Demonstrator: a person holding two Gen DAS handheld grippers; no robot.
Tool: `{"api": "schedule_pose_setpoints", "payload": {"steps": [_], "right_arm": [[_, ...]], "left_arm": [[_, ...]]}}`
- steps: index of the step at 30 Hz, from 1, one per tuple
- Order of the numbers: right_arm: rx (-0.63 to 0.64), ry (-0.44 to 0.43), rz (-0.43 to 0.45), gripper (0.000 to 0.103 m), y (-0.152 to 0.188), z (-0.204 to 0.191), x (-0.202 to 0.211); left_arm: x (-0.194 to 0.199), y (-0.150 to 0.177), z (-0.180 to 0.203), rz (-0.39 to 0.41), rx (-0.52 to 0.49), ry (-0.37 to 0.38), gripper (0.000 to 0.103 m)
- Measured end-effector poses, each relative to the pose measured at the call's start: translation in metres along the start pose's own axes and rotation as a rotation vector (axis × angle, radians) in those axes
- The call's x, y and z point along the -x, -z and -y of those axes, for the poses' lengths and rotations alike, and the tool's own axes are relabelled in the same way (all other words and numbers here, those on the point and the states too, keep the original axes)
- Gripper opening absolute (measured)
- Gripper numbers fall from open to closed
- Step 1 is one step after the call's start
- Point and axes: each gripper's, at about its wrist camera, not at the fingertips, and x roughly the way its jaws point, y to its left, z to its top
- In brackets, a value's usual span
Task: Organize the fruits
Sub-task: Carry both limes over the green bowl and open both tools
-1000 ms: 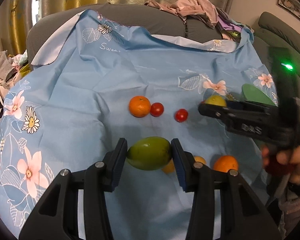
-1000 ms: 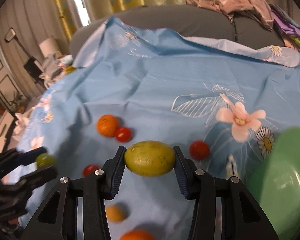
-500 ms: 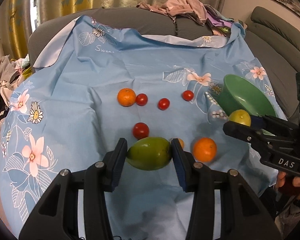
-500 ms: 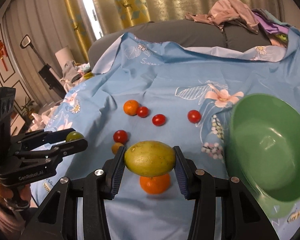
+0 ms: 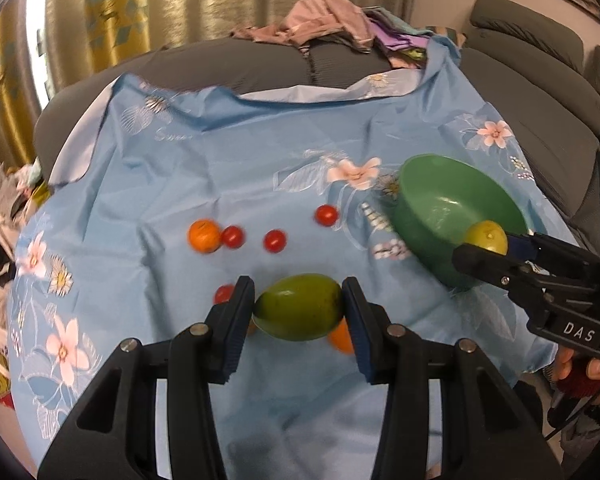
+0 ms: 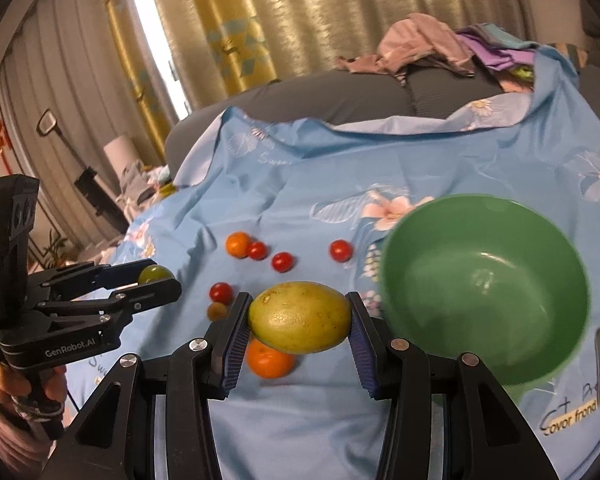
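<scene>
So, had the left gripper (image 5: 299, 312) clamped on an oval green mango (image 5: 298, 306) above the blue floral cloth (image 5: 220, 176), right gripper (image 6: 299, 317) squeezing a yellow-green oval mango (image 6: 300, 317) beside the round green plastic bowl (image 6: 540, 364).

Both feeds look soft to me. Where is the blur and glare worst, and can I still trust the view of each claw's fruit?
Left wrist view: motion smear on the small orange and tomatoes; the green mango in the left claw stays fairly sharp. Right wrist view: the green bowl's rim is smeared, window glare upper left, fisheye bending at the edges; the yellow fruit in the right claw reads clearly.
</scene>
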Motion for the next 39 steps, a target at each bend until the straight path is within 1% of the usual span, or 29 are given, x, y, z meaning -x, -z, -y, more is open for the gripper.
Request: {"api": "schedule_pose_setpoints", "payload": {"steps": [7, 11, 17, 21, 28, 33, 39], "right_arm": [[-0.039, 0.053, 0.046, 0.048, 0.001, 0.032, 0.019], [-0.044, 0.116, 0.060, 0.048, 0.006, 0.047, 0.027], [-0.080, 0.194, 0.067, 0.048, 0.013, 0.074, 0.033], [-0.088, 0.234, 0.065, 0.048, 0.016, 0.087, 0.033], [-0.079, 0.287, 0.046, 0.048, 0.021, 0.099, 0.029], [-0.070, 0.307, 0.040, 0.048, 0.023, 0.105, 0.028], [-0.026, 0.338, 0.034, 0.048, 0.023, 0.101, 0.026]], "left_arm": [[-0.013, -0.024, 0.043, 0.006, -0.079, 0.042, 0.045], [-0.026, -0.036, 0.066, 0.000, -0.117, 0.069, 0.045], [-0.049, -0.048, 0.102, -0.020, -0.189, 0.110, 0.045], [-0.063, -0.053, 0.121, -0.033, -0.222, 0.122, 0.045], [-0.089, -0.057, 0.145, -0.073, -0.279, 0.116, 0.045], [-0.102, -0.055, 0.155, -0.105, -0.316, 0.106, 0.045], [-0.114, -0.051, 0.160, -0.138, -0.343, 0.087, 0.046]]}}
